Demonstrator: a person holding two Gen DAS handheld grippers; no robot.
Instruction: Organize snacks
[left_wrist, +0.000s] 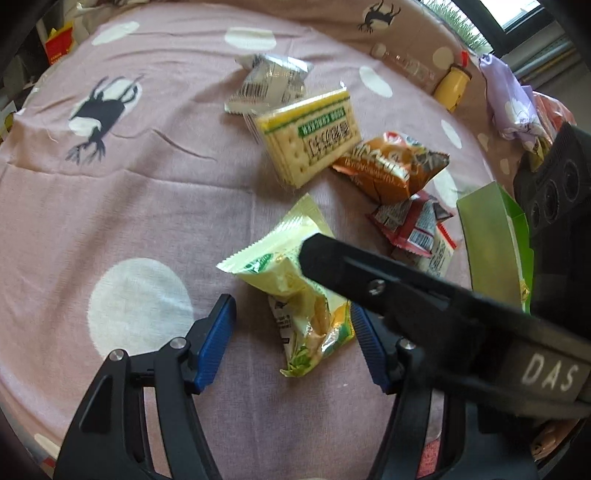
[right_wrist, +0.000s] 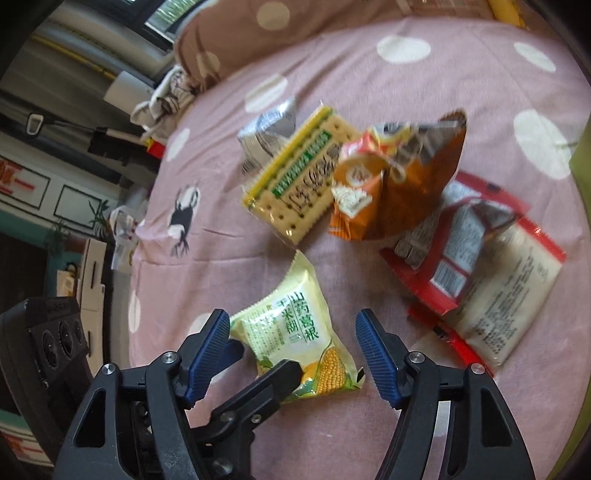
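A pale yellow corn snack packet (left_wrist: 295, 295) (right_wrist: 295, 343) lies on the pink spotted cloth (left_wrist: 147, 206) (right_wrist: 369, 66). My left gripper (left_wrist: 291, 343) is open, its blue pads on either side of the packet. My right gripper (right_wrist: 295, 354) is open around the same packet from the other side; one of its black fingers (left_wrist: 369, 273) crosses the left wrist view over the packet. Behind lie a cracker pack (left_wrist: 310, 136) (right_wrist: 295, 177), an orange bag (left_wrist: 391, 166) (right_wrist: 388, 177), a silver packet (left_wrist: 269, 81) (right_wrist: 266, 133) and red packets (left_wrist: 413, 229) (right_wrist: 476, 254).
A green box (left_wrist: 495, 243) stands at the right in the left wrist view. A yellow bottle (left_wrist: 452, 86) and a clear bottle (left_wrist: 406, 66) lie at the back by a brown pillow (right_wrist: 229, 40). The bed edge and room clutter (right_wrist: 74, 206) lie left in the right wrist view.
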